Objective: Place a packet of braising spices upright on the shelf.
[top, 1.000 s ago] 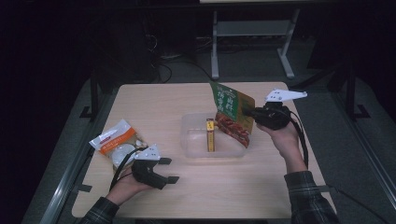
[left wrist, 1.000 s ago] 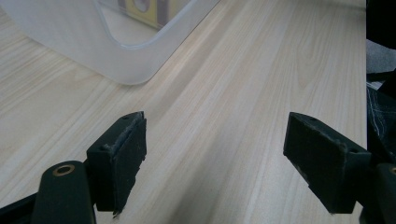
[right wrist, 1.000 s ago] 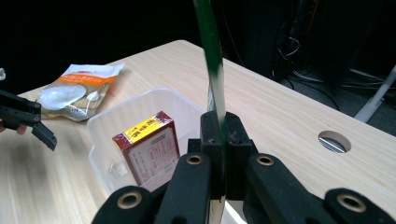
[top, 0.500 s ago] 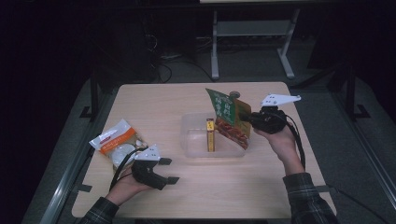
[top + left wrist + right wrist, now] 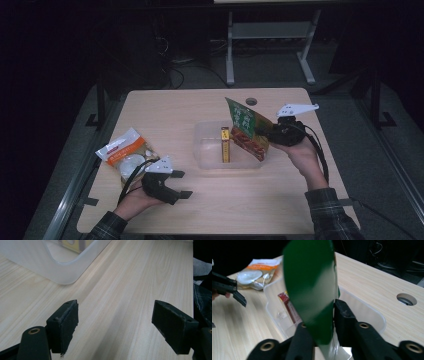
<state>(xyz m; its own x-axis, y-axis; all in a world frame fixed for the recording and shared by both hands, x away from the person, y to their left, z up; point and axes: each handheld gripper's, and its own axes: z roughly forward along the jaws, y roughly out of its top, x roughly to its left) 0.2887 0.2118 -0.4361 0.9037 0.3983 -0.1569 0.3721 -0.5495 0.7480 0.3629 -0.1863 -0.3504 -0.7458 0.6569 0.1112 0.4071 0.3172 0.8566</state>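
From above, the right gripper clamped a green packet over the clear tub, apparently mid-placement; the left gripper, near the tub, gaped empty; the right gripper's view showed release likely needed next.

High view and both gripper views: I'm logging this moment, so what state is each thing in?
Left tool: open, holding nothing, low over the table.
Right tool: shut on the green snack bag.
Green snack bag: held tilted over the bin's right side.
Clear plastic bin: uncovered, on the table.
Yellow and red box: inside the bin.
Orange and white snack bag: lying flat on the table.
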